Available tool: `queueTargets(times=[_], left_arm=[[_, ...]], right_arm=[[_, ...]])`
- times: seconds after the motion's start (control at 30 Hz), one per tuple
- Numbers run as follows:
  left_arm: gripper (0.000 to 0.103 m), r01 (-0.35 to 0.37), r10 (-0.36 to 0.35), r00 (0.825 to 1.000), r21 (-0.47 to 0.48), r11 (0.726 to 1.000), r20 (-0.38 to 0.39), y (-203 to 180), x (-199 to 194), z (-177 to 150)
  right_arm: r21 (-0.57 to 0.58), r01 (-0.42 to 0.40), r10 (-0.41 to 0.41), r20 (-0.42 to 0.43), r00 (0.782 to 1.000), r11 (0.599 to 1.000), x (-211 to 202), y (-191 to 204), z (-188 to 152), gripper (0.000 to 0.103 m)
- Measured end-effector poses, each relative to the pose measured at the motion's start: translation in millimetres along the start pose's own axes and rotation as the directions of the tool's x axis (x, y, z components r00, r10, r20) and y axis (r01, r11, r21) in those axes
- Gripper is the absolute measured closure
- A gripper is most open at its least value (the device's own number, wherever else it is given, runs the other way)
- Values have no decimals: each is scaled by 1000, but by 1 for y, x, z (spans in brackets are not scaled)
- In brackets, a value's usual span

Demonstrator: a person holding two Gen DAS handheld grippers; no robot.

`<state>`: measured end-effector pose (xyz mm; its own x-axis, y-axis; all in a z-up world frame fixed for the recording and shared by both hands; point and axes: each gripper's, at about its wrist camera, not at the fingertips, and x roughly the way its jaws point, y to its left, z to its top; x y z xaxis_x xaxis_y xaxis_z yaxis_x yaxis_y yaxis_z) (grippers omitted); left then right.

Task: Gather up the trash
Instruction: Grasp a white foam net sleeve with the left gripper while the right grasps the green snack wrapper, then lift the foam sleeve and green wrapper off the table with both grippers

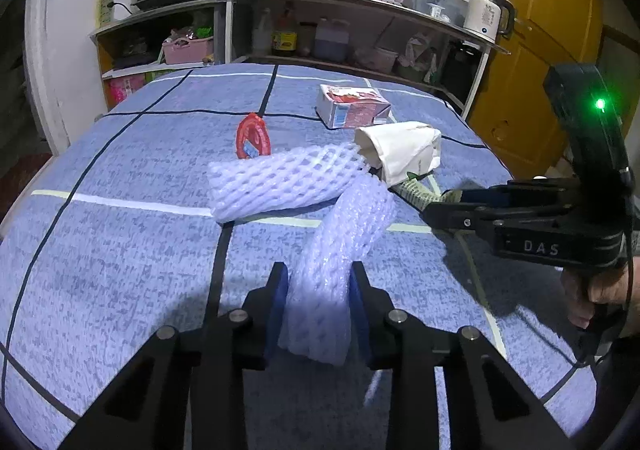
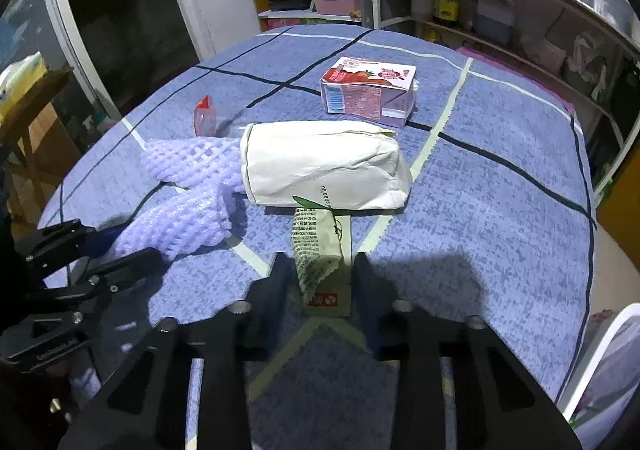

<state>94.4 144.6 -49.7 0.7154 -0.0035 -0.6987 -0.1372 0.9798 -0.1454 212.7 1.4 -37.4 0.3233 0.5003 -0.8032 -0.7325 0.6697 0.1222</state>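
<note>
Here, five pieces of trash lie on the blue speckled tablecloth (image 1: 120, 250) crossed by dark and pale lines: two white foam mesh fruit sleeves, one white crumpled paper bag (image 2: 320, 166), one pink strawberry-printed drink carton (image 2: 368, 90) and one red plastic wrapper (image 1: 253, 136). The two gripping tools are both at work. The left gripper (image 1: 320, 282) has its two blue-padded fingers (image 1: 280, 290) clenched on the nearer foam mesh sleeve (image 1: 340, 250), which rises from between them and leans toward the bag; the pads press its sides in. The second foam mesh sleeve (image 1: 280, 182) lies flat across the cloth just behind, its far end touching the mouth of the paper bag. The right gripper (image 2: 320, 274) grasps the printed green-and-white paper flap (image 2: 316, 250) that sticks out from under the bag's near side, the flap pinched between its fingers. The bag lies on its side, between the sleeves and the carton. The carton rests flat farther back, well apart from both grippers, and the red wrapper sits beside the far sleeve. One hand (image 1: 600, 290) holds the right tool's handle at the edge of the left wrist view.
</note>
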Motion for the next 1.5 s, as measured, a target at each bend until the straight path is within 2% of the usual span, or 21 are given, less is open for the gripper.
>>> queueTargets(times=[0.33, 1.0, 1.33, 1.5], left_arm=[[75, 12, -12, 1000, -21, 1000, 0, -9, -7, -5], [77, 52, -52, 999, -14, 999, 9, -52, -45, -24], [77, 56, -56, 998, -7, 998, 32, -65, -64, -26], [77, 81, -81, 996, 0, 997, 36, -73, -70, -30]], right_arm=[[8, -12, 12, 13, 1000, 1000, -15, -1, -16, 79], [60, -62, 58, 66, 996, 996, -81, 5, -75, 79], [71, -58, 55, 41, 998, 996, -97, 7, -109, 79], [77, -46, 45, 18, 999, 996, -100, 7, -124, 79]])
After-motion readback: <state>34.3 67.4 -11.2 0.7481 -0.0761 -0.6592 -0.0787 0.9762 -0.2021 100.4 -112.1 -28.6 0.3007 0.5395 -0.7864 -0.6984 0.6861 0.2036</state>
